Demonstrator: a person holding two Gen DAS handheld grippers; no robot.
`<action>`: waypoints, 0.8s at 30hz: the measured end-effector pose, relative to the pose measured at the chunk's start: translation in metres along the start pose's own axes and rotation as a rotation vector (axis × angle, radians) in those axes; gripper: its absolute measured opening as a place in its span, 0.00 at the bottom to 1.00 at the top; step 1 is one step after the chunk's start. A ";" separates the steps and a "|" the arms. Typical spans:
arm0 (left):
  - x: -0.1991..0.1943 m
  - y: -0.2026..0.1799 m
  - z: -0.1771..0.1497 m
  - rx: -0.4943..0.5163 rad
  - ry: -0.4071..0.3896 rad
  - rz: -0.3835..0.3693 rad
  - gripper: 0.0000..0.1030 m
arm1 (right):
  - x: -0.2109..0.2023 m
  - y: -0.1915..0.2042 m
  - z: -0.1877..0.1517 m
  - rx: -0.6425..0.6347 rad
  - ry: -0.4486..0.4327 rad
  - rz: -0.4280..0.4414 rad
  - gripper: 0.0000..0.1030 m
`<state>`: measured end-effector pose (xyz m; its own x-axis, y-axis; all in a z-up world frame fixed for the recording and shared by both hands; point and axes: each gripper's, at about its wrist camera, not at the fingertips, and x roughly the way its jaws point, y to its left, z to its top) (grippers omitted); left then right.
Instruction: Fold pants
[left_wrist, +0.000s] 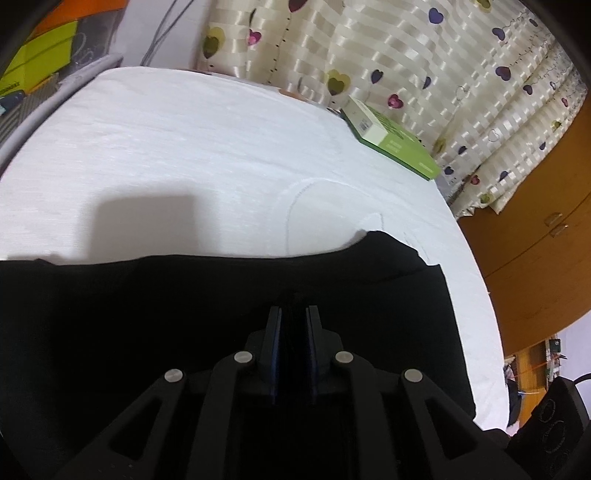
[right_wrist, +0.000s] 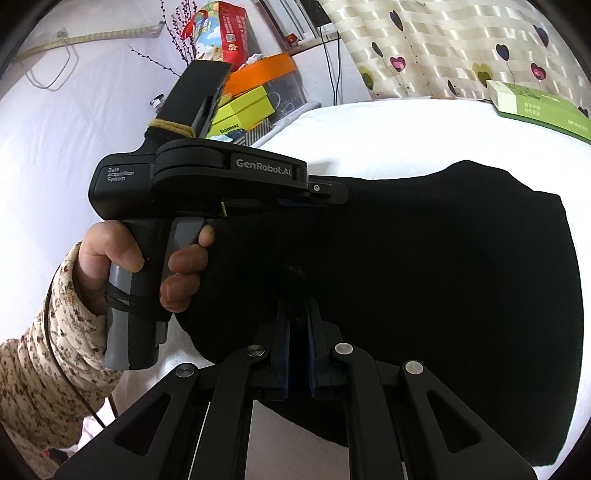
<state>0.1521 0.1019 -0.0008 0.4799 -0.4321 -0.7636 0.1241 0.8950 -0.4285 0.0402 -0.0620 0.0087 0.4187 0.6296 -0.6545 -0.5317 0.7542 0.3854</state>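
Left gripper (left_wrist: 294, 308), in its own wrist view, is pinching a bunch of the black fabric pants (left_wrist: 184, 314) between its narrowly parted blue-lined fingers. These folded pants are lying on the white quilted bed (left_wrist: 184, 147), their long axis running left to right, one end stopping near the bed's right edge. Beyond them a green and white box (left_wrist: 391, 134) is resting by the heart-patterned curtain (left_wrist: 424, 55).

From the right wrist view, the right gripper (right_wrist: 300, 304) is grasping black cloth at the pants' (right_wrist: 443, 277) near edge, its fingers almost together. A hand (right_wrist: 122, 266) in a floral sleeve (right_wrist: 48, 354) is holding the left gripper's handle, its tip lying on the pants' far left edge.
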 end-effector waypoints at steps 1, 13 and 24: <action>-0.001 0.000 0.000 -0.002 -0.003 0.005 0.16 | 0.001 0.000 0.001 -0.001 0.002 0.004 0.13; -0.030 -0.008 -0.001 0.015 -0.064 0.031 0.40 | -0.054 -0.009 0.001 -0.001 -0.100 0.021 0.20; -0.030 -0.043 -0.008 0.081 -0.068 -0.006 0.42 | -0.092 -0.073 -0.022 0.142 -0.115 -0.273 0.21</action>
<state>0.1260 0.0757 0.0366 0.5360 -0.4317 -0.7255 0.1960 0.8995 -0.3904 0.0244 -0.1788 0.0263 0.6162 0.4116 -0.6715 -0.2840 0.9114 0.2980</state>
